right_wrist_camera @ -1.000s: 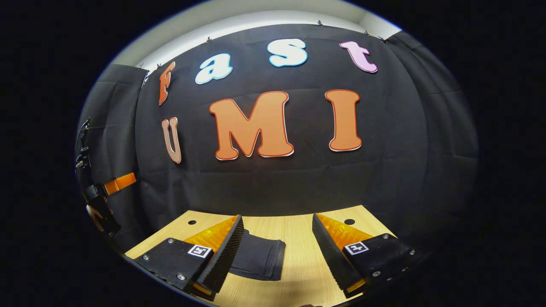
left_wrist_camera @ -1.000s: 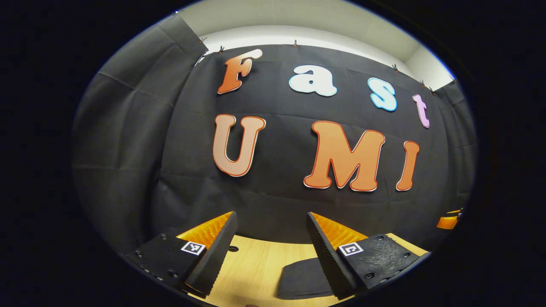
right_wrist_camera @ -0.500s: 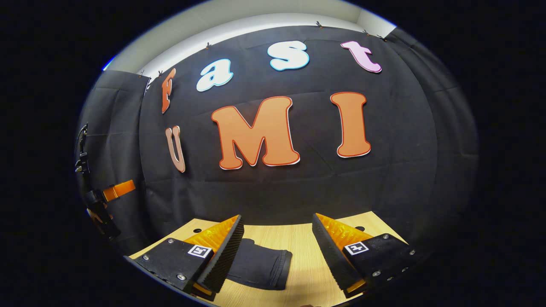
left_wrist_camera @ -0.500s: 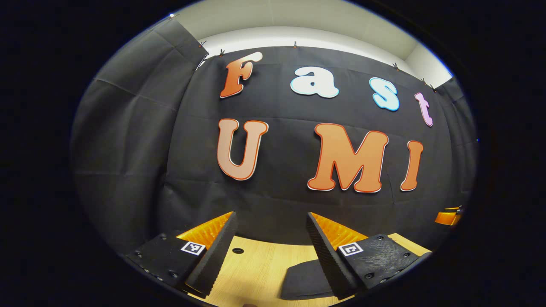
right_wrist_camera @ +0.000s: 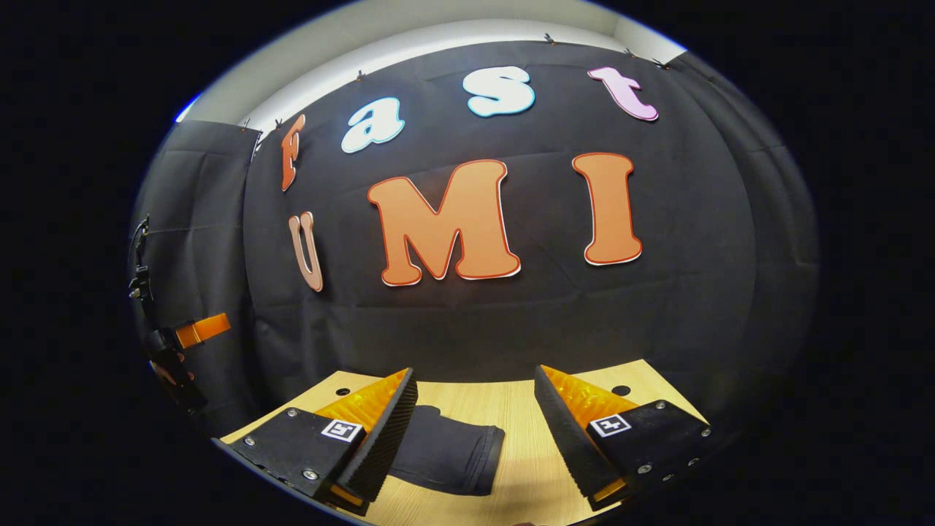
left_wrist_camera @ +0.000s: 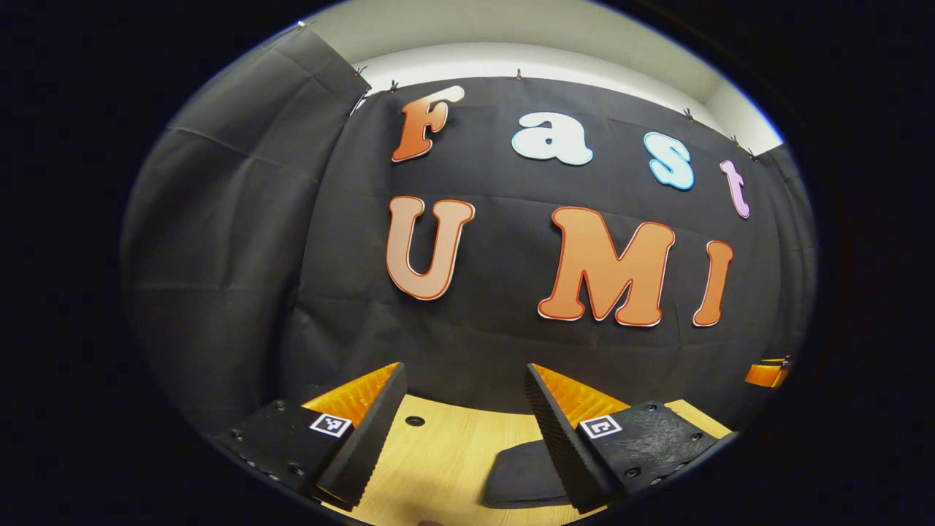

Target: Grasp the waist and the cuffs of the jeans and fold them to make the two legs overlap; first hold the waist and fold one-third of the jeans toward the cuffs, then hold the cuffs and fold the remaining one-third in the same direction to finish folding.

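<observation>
The dark jeans [right_wrist_camera: 449, 456] lie in a compact bundle on the wooden table [right_wrist_camera: 518, 409]. In the right gripper view they sit low and left of centre, partly behind one finger. My right gripper [right_wrist_camera: 475, 431] is open above the table, nothing between its fingers. In the left gripper view the jeans [left_wrist_camera: 522, 475] show as a dark rounded patch beside the right-hand finger. My left gripper [left_wrist_camera: 464, 427] is open too, held above the table and apart from the cloth. The left gripper [right_wrist_camera: 182, 336] also appears at the far left edge of the right gripper view.
The booth's black cloth wall [left_wrist_camera: 511, 343] rises right behind the table's far edge. Small round holes [left_wrist_camera: 415, 421] mark the tabletop [left_wrist_camera: 438, 453]; two more holes [right_wrist_camera: 621, 390] lie near its far corners. Part of the other gripper [left_wrist_camera: 767, 374] shows at the right edge.
Both views have drifted slightly rightward and the jeans sit a little more to the right in each. Both grippers stay open, clear of the jeans.
</observation>
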### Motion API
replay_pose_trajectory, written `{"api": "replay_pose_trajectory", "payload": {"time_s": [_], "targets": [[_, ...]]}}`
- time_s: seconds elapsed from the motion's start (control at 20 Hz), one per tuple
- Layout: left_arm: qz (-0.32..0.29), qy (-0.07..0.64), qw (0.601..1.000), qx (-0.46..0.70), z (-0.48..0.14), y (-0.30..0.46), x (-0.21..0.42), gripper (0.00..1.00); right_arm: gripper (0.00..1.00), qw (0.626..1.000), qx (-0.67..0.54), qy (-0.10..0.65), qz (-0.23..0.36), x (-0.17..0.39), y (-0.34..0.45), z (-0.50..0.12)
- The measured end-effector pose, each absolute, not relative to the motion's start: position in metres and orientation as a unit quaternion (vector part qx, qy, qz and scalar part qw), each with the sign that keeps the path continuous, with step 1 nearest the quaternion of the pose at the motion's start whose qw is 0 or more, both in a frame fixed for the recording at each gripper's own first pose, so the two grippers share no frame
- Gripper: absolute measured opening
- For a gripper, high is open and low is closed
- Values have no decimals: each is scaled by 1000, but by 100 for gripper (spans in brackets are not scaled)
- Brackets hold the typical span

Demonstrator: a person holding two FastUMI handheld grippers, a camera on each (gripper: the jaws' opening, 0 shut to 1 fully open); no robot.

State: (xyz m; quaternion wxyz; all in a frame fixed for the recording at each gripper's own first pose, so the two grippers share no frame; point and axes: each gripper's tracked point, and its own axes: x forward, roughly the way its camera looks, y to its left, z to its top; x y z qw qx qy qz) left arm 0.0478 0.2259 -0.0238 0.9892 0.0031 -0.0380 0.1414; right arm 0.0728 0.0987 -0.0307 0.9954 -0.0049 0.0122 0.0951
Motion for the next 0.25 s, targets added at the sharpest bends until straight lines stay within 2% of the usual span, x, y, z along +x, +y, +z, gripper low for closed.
{"api": "replay_pose_trajectory", "payload": {"time_s": [0.25], "targets": [[139,-35,990,-4,-28,223,39,96,100,995,0,18,101,70,102,-37]]}}
